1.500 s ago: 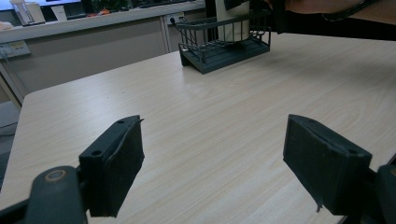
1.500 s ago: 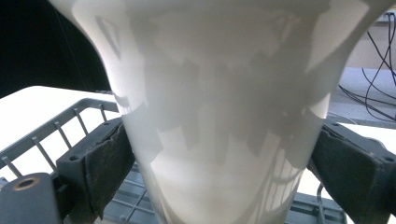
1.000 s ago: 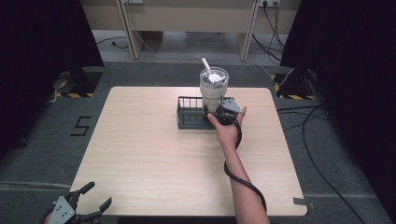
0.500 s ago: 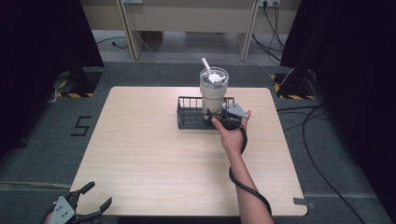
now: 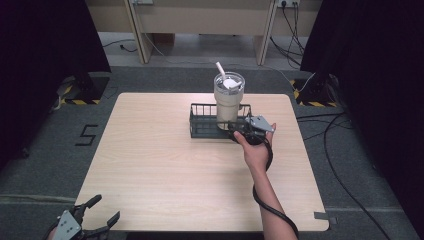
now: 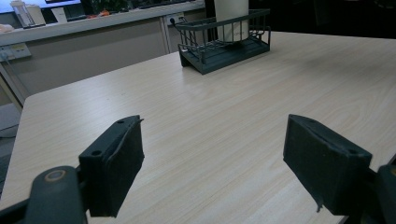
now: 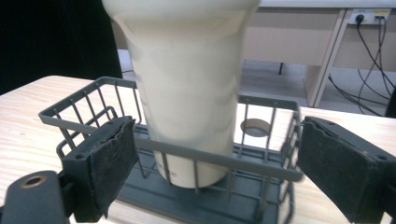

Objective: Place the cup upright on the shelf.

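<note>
A tall cream tumbler (image 5: 228,98) with a lid and white straw stands upright in the right half of a dark wire rack (image 5: 202,122) on the far part of the table. My right gripper (image 5: 242,131) is just in front of the rack's right end, open. In the right gripper view the tumbler (image 7: 184,88) rises behind the rack's front rail (image 7: 210,160), between the spread jaws, untouched. My left gripper (image 5: 95,217) hangs open off the table's near left corner. The left gripper view shows the rack (image 6: 224,39) far across the tabletop.
The light wooden table (image 5: 150,160) is bare apart from the rack. A person's forearm (image 5: 265,200) reaches in from the bottom right with a cable looped around it. Desks and cables line the far floor, and dark curtains stand on both sides.
The right gripper has drawn back toward the person and slightly right, away from the tumbler. The left gripper has stayed in place.
</note>
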